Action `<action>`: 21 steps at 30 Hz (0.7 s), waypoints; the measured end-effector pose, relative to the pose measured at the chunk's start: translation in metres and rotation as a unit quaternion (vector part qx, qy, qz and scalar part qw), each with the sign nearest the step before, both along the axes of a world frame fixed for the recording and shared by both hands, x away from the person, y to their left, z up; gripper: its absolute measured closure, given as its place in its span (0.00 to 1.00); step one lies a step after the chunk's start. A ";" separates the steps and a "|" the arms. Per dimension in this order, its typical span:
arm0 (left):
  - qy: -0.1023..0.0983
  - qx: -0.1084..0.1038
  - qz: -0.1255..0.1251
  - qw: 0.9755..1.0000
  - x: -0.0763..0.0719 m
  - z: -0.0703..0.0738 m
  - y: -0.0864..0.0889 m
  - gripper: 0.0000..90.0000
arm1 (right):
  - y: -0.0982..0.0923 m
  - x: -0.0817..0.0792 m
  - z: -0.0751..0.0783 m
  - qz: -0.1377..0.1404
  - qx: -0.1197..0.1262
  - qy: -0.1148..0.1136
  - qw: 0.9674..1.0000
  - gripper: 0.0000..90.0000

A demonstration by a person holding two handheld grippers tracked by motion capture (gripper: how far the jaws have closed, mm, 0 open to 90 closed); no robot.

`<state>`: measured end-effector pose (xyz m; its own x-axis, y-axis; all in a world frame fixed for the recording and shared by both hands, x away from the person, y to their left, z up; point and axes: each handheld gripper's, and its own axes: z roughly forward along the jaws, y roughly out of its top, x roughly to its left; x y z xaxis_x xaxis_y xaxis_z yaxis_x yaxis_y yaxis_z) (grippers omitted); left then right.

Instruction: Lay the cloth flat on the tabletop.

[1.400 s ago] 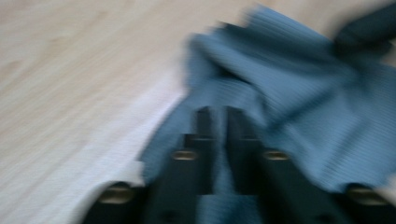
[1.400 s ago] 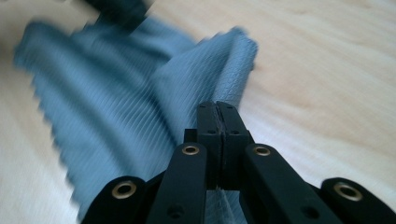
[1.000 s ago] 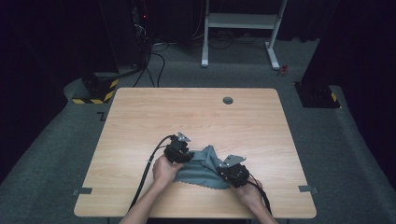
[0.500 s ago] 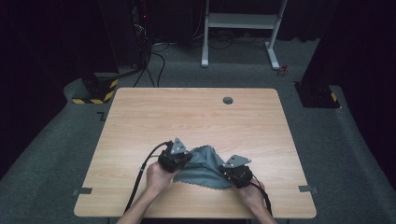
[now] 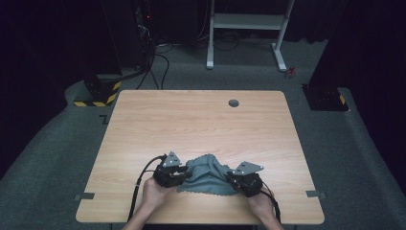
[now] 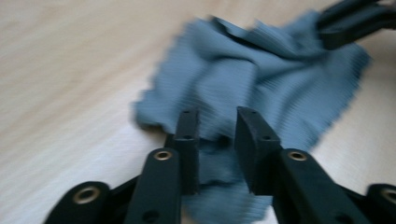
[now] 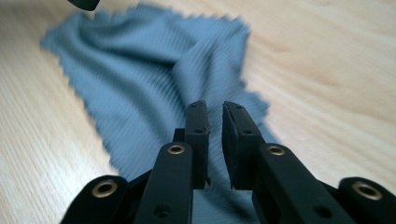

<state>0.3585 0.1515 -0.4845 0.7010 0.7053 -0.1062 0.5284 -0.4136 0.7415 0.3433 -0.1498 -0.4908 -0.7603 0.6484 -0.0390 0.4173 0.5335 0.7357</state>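
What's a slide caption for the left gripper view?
Left gripper, jaws apart and just opening, over a rumpled grey-blue cloth on the wooden table.

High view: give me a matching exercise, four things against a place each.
Things:
1. crumpled grey-blue ribbed cloth
2. small round dark hole in the wooden table top
3. white metal frame
4. yellow-and-black striped block

Places:
A. floor off the table's far left corner
B. floor beyond the table's far edge
C. table's near edge, between the two hand-held grippers
D. table's far edge, right of centre

Pairs: 1-C, 2-D, 3-B, 4-A
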 end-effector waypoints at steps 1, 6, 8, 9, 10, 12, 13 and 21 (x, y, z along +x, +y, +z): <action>0.007 0.002 0.030 1.000 0.009 0.001 0.003 0.69 | -0.004 0.004 0.005 -0.012 0.010 -0.002 1.000 0.88; 0.009 0.039 0.051 0.998 0.025 -0.006 -0.008 0.65 | -0.003 0.021 0.003 -0.034 0.008 0.007 0.999 0.84; 0.017 0.071 0.055 0.996 0.035 -0.013 -0.018 0.65 | 0.004 0.033 -0.003 -0.039 0.004 0.026 0.999 0.78; 0.017 0.071 0.055 0.996 0.035 -0.013 -0.018 0.65 | 0.007 0.037 -0.005 -0.039 -0.001 0.032 0.999 0.76; 0.020 0.075 0.057 0.995 0.038 -0.015 -0.021 0.65 | 0.007 0.037 -0.005 -0.039 -0.001 0.032 0.999 0.76; 0.030 0.084 0.063 0.994 0.044 -0.018 -0.025 0.66 | 0.010 0.043 -0.009 -0.043 -0.003 0.046 0.998 0.74; 0.034 0.086 0.064 0.994 0.045 -0.019 -0.026 0.67 | 0.011 0.047 -0.011 -0.045 -0.002 0.054 0.997 0.74; 0.021 0.111 0.053 0.992 0.048 -0.021 -0.033 0.77 | 0.020 0.048 -0.017 -0.043 -0.036 0.043 0.997 0.96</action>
<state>0.4067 0.1188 -0.5053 0.6192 0.7846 0.0323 0.6064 -0.5040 0.6151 0.3912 -0.1303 -0.5081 -0.7040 0.7098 -0.0241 0.5242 0.5423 0.6566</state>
